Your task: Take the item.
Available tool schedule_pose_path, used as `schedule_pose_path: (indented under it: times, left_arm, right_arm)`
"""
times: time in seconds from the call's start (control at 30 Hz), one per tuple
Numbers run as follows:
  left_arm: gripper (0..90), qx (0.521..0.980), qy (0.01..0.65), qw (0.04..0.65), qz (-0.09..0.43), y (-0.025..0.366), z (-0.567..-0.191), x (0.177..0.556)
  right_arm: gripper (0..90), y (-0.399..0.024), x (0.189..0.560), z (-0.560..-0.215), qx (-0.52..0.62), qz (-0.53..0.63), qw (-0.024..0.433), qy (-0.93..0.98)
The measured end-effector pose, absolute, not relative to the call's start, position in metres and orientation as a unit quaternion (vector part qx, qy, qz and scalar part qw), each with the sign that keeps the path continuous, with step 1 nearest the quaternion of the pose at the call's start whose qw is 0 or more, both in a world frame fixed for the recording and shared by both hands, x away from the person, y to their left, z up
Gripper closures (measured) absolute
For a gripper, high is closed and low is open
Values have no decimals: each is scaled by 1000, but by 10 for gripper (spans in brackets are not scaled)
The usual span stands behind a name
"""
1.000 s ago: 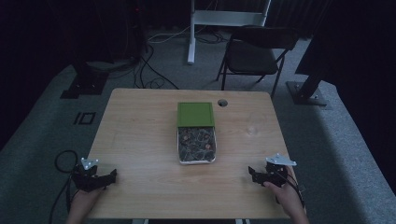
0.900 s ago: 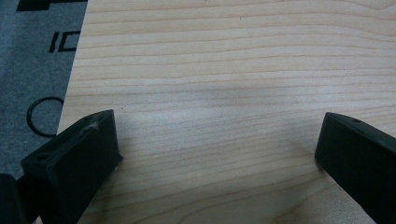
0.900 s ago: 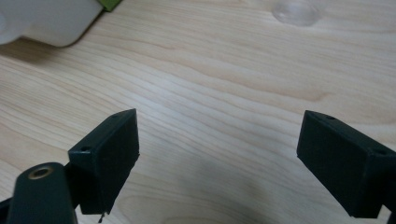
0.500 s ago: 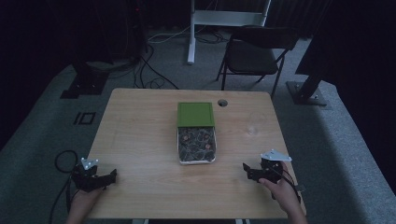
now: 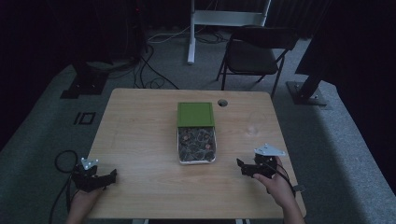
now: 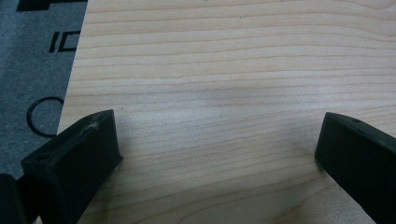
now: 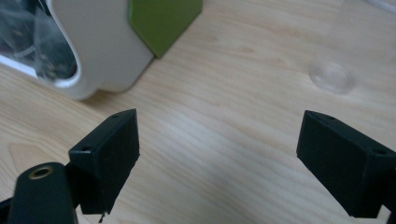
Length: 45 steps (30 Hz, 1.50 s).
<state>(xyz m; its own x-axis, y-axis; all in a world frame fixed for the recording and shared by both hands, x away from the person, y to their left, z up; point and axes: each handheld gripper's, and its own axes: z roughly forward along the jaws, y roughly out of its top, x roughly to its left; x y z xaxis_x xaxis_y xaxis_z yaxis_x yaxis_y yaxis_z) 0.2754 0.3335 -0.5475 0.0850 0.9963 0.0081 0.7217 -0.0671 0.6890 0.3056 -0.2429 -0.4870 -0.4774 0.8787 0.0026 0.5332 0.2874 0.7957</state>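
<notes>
We see a pale wooden worktop [image 5: 140,140] on grey carpet [image 5: 42,130], a white tray [image 5: 196,161] mid-table; both claws, left [image 5: 109,176] and right [image 5: 240,165], gape apart.

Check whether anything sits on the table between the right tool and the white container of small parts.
Nothing visible does. The right tool is open, and bare wood of the table runs from it to the white container. A clear cup stands off to the side, away from that path.
</notes>
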Motion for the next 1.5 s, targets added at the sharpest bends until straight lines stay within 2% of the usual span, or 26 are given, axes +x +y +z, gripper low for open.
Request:
schedule_pose_path:
  times: [0.8,1.5]
  left_arm:
    - [2,685,627,270,253,334,-547,275]
    - [2,685,627,270,253,333,-547,275]
  right_arm:
    - [145,-194,323,-451,396,411,232,788]
    - [173,-154,331,-437,364,427,222,797]
